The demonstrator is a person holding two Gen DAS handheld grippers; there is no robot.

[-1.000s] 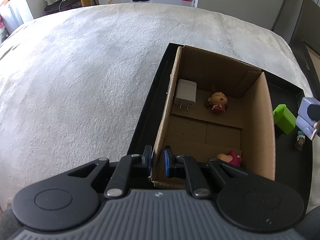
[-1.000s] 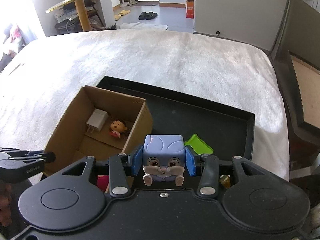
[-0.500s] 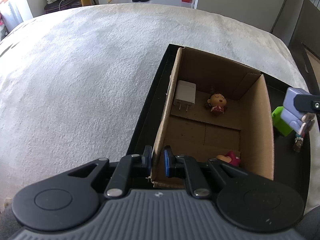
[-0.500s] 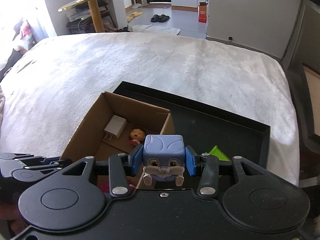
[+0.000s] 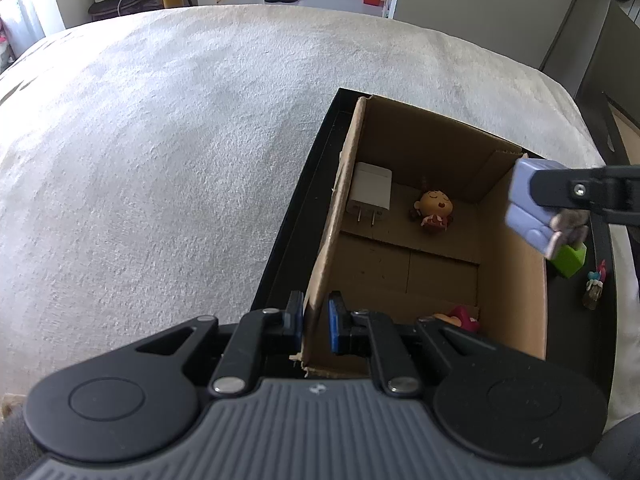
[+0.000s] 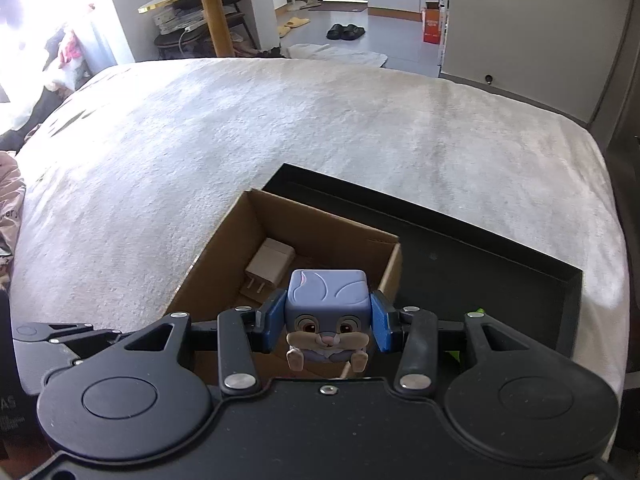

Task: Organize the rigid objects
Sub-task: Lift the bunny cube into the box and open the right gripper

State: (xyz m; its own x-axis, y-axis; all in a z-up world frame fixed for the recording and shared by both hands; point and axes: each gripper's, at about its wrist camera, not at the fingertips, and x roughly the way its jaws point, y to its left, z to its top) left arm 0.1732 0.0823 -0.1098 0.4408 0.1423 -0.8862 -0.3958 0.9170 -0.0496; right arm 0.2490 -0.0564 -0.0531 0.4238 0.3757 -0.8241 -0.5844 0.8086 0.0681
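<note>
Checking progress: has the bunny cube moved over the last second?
Yes. The bunny cube shifted left from above the green block to over the cardboard box wall.

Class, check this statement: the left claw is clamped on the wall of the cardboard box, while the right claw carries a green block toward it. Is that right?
One detail is wrong. The right claw carries a purple rabbit cube, not a green block; the right wrist view shows it between the pads. The left claw is indeed clamped on the wall of the cardboard box.
</note>
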